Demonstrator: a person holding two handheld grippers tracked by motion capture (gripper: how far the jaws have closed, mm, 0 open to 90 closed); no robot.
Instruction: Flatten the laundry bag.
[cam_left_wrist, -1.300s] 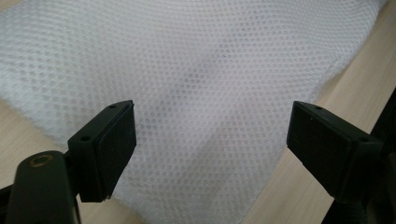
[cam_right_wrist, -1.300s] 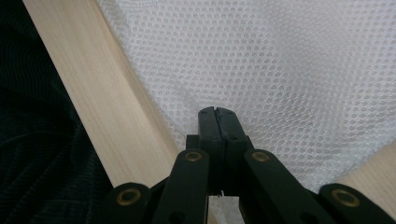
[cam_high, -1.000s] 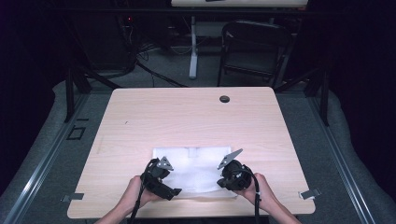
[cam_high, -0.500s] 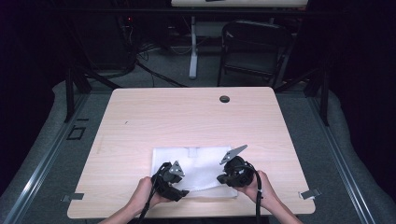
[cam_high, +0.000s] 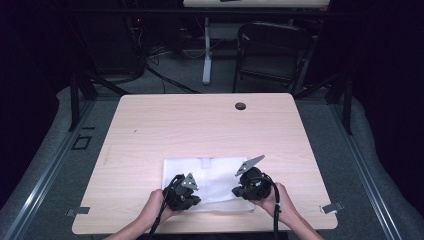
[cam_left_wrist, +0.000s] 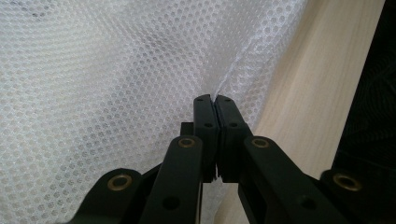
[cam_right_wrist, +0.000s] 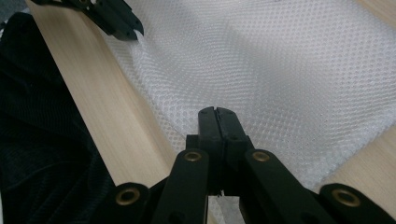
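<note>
Mesh cloth (cam_high: 215, 180), white and flat, is lying on the near half of the wooden table (cam_high: 200, 125), close to the person's edge. Left gripper (cam_left_wrist: 214, 98) is pinching the cloth's near hem, jaws pressed tight on a raised fold. Right gripper (cam_right_wrist: 216, 111) is sitting over the same near edge with jaws pressed together, apparently nipping the fabric there.
</note>
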